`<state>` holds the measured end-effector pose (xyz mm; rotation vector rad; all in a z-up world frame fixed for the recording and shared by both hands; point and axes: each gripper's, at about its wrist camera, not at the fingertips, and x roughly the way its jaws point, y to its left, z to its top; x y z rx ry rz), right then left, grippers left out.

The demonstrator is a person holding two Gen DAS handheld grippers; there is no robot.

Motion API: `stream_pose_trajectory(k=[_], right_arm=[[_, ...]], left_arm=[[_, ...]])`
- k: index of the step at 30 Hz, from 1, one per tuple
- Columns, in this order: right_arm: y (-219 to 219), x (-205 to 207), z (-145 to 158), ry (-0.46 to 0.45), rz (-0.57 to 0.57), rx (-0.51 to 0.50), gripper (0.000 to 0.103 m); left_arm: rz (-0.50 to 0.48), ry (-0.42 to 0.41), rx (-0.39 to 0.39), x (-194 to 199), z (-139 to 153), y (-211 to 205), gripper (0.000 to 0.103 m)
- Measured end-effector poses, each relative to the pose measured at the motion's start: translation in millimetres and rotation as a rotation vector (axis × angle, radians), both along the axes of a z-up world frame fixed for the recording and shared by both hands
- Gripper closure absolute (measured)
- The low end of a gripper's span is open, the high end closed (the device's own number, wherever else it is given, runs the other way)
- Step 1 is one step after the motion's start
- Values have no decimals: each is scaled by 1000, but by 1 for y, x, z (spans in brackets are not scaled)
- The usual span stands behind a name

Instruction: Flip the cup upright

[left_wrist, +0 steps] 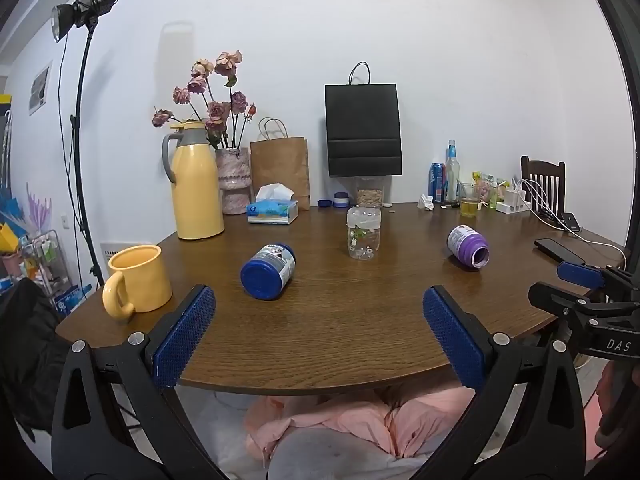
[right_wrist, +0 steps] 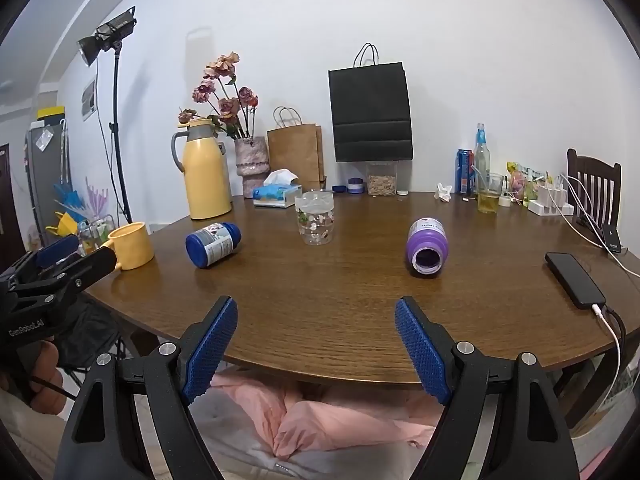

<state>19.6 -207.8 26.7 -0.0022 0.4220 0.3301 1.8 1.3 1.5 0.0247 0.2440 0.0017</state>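
I hold my left gripper [left_wrist: 319, 330] and right gripper [right_wrist: 316, 346] wide open and empty above the near edge of the round wooden table [left_wrist: 340, 320], where the blue plastic cup [left_wrist: 269, 271] and the purple plastic cup [right_wrist: 427, 247] lie on their sides, well apart.

table [right_wrist: 360, 300]: wood grain, semi-gloss, soft glare
clear cup [right_wrist: 315, 218]: transparent plastic, glossy, printed flowers
blue cup [left_wrist: 269, 271]: glossy plastic, paper-look label
purple cup [right_wrist: 427, 247]: smooth plastic, satin
mug [left_wrist: 138, 280]: yellow, smooth, matt
flask [left_wrist: 197, 184]: yellow, satin, grey plastic top
bags [left_wrist: 363, 130]: paper, matt, black and brown
gripper pads [left_wrist: 185, 334]: blue, rough dimpled texture; frames black matt plastic, metal rivets
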Motion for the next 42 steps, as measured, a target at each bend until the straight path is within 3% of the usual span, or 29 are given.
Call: stream_pose_trajectory(k=[42], right_arm=[[-2,3,-2,-5,6,-1,18]], left_arm=[[-2,29,-8,9,-6,1,0]])
